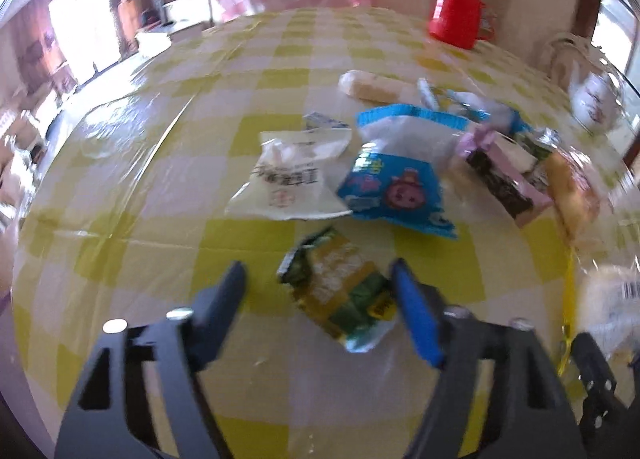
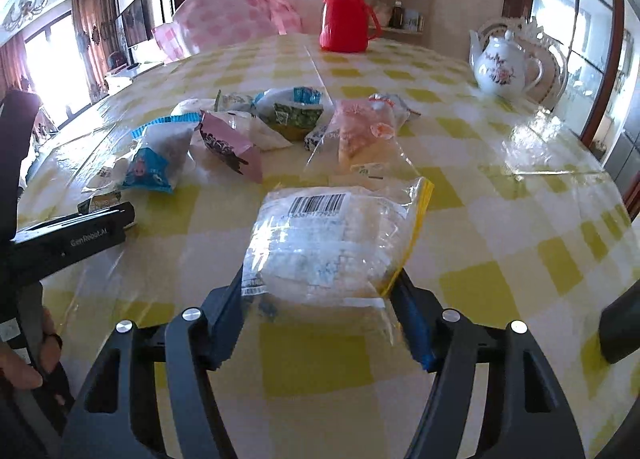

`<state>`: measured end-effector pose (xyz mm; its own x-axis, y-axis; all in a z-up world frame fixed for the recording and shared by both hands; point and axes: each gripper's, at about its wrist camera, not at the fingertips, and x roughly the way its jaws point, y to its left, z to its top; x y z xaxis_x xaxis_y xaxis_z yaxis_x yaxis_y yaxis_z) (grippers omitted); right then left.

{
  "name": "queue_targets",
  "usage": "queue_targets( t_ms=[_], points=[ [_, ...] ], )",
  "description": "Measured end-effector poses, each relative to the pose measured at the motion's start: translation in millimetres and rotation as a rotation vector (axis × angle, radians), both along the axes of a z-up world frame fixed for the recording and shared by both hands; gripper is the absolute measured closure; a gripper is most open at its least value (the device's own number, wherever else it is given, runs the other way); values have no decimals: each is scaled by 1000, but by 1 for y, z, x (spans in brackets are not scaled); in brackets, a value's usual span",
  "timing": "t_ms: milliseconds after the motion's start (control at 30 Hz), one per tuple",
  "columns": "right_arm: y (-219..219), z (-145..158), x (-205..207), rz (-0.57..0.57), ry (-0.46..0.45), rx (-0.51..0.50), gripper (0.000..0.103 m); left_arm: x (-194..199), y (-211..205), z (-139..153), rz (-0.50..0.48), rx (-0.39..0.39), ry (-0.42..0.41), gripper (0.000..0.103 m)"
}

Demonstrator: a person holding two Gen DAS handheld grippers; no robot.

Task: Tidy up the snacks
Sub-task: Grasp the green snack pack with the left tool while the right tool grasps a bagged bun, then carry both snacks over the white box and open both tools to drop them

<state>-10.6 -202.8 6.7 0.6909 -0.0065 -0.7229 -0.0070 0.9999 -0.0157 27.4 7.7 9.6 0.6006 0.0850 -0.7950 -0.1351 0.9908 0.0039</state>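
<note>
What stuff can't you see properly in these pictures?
- Green-yellow snack packet, left wrist view: motion blur smears its print, and whether the left claw touches it.
- Clear zip bag, right wrist view: glare and crinkled plastic hide what is inside; its near corners sit behind the right claw.
- Teapot, left wrist view: blurred, near the edge.
- Shelf jars: too small to read.

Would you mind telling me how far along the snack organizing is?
Early. Nothing looks sorted: packets still lie scattered on the checked table. The left claw is open around a green-yellow packet; the right claw is open around a clear zip bag. Everything remains.
</note>
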Motion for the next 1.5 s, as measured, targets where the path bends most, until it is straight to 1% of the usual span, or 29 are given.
queue_targets(
  t_ms=[33, 67, 100, 167, 233, 267, 333, 367, 433, 500, 633, 700, 767, 1000, 1167, 1267, 1367, 1500],
  points=[
    [0, 0, -1, -5, -2, -3, 37, -2, -4, 1, -20, 8, -9, 52],
    [0, 1, 0, -9, -4, -4, 37, -3, -7, 1, -23, 25, -12, 53],
    [-1, 1, -2, -20, -9, -4, 38, -5, -9, 2, -30, 35, -23, 57],
    [-2, 3, -4, -33, -22, -9, 38, -8, -10, 4, -41, 33, -41, 58],
    [-3, 5, -6, -45, -39, -13, 39, -12, -10, 9, -51, 22, -75, 59],
    [-3, 6, -8, -49, -47, -18, 39, -17, -10, 12, -49, 29, -97, 59],
    [0, 9, -11, -48, -68, -36, 39, -24, -12, 16, -53, 23, -117, 59],
    [4, 10, -13, -40, -80, -50, 39, -31, -10, 19, -52, 5, -127, 59],
    [11, 11, -16, -24, -95, -77, 39, -38, -9, 24, -42, -4, -148, 59],
    [18, 12, -20, 3, -100, -83, 40, -51, -4, 31, -36, -15, -167, 59],
    [45, 18, -39, 59, -147, -159, 40, -72, 9, 43, -33, -21, -169, 59],
    [57, 22, -49, 73, -179, -184, 40, -85, 21, 52, -19, -27, -179, 59],
    [69, 27, -61, 103, -198, -174, 40, -100, 34, 63, -6, -19, -201, 59],
    [111, 37, -95, 219, -199, -143, 40, -148, 76, 92, 9, 4, -253, 59],
    [146, 47, -122, 298, -214, -146, 40, -178, 111, 95, 7, 2, -244, 59],
    [173, 50, -140, 348, -239, -180, 40, -200, 138, 97, 14, 10, -239, 59],
    [202, 53, -159, 408, -255, -204, 40, -218, 158, 98, 25, 37, -233, 59],
    [240, 53, -183, 492, -268, -231, 40, -246, 198, 98, 61, 52, -209, 59]
  ],
)
